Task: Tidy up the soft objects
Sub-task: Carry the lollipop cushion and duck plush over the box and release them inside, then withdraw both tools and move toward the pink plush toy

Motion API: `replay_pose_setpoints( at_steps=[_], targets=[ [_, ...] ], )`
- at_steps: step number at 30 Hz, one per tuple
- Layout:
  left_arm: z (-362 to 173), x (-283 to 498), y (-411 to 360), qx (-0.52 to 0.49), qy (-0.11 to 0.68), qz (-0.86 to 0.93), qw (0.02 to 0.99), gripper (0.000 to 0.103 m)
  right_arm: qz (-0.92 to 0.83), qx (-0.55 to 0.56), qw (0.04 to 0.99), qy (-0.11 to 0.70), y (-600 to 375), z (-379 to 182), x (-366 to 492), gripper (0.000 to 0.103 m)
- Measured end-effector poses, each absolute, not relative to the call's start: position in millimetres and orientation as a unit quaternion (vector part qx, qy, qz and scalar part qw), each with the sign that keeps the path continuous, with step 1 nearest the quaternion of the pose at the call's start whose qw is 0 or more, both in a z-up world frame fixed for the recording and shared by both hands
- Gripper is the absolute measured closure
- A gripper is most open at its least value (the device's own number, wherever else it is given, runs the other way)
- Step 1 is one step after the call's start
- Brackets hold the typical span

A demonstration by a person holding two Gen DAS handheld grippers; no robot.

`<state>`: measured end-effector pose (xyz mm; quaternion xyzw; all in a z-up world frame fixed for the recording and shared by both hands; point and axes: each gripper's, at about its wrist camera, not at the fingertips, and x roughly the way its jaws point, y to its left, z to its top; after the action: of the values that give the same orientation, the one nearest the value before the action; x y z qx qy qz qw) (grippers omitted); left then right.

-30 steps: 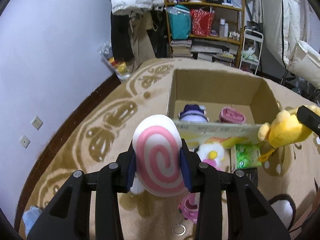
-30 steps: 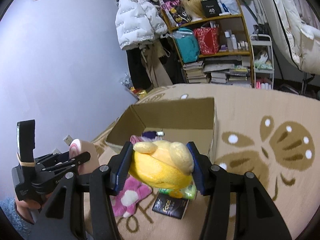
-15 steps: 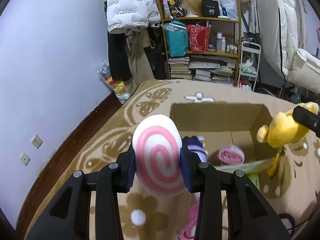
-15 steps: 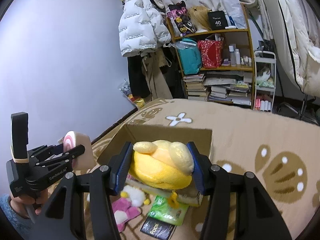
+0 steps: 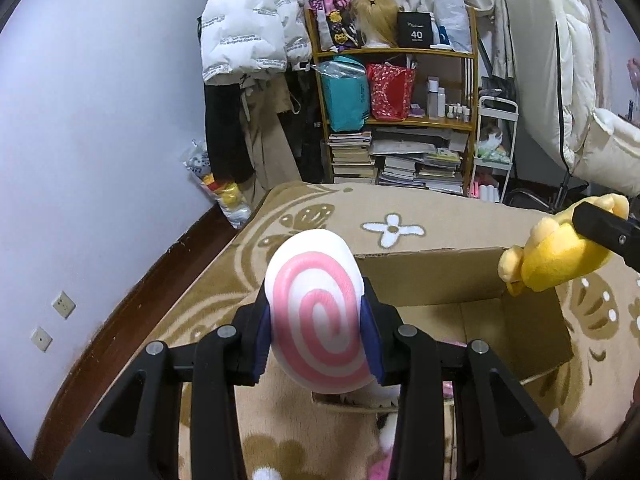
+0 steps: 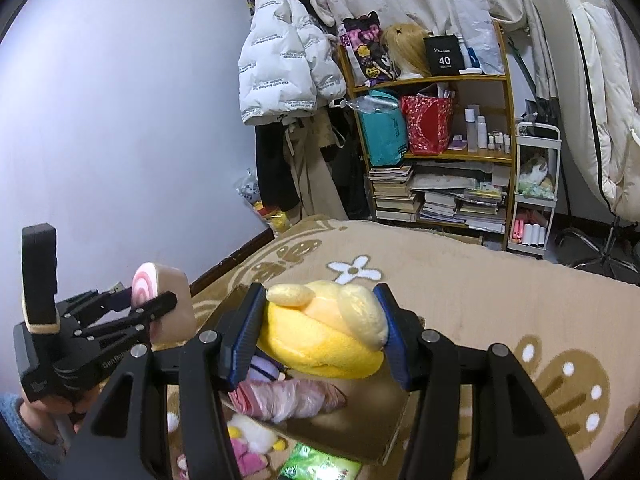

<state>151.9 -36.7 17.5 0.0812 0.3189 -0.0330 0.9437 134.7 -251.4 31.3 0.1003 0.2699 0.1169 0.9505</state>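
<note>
Both claws risen, swirl cushion (image 5: 320, 316) hiding cardboard box (image 5: 480, 280) interior

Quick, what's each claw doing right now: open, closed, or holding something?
Left claw: closed on the pink-and-white swirl plush.
Right claw: closed on the yellow plush toy.

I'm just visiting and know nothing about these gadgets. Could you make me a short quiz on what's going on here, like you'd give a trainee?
1. True or false: the left claw is clamped on a pink-and-white swirl cushion.
2. What does the right claw hold? A) a book B) a yellow plush toy C) a bottle
3. Fill in: in the right wrist view, a pink plastic-wrapped bundle lies inside the cardboard ____.

Key: 1 true; 2 B, the yellow plush toy; 3 box.
</note>
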Motion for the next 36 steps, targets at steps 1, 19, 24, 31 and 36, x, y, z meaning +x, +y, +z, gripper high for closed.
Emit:
replay_pose_setpoints(
  at_steps=[1,19,24,31,36],
  targets=[
    [16.8,154.7,-38.4,0.085,0.318,-0.034,0.944,0.066,0.116,0.104,0.95,0.272,-251.9,29.3,137.1,0.045],
    [-19.7,174.5,-58.6,0.055,0.373,-0.087,0.922,0.064,0.096,0.118,0.924,0.349,-255.4,-43.4,143.6,0.044],
    [-33.1,179.7,-61.3,0.056,0.393,-0.095,0.913,0.057,0.09,0.123,0.92,0.36,-258.2,-50.0,144.8,0.041],
    [-36.0,177.4,-64.1,0.076,0.386,-0.077,0.916,0.022,0.088,0.12,0.922,0.359,-260.9,-46.2,142.1,0.036],
    [-25.4,172.3,-58.9,0.075,0.376,-0.063,0.921,0.007,0.087,0.127,0.927,0.343,-263.0,-38.2,135.8,0.011]
  ],
)
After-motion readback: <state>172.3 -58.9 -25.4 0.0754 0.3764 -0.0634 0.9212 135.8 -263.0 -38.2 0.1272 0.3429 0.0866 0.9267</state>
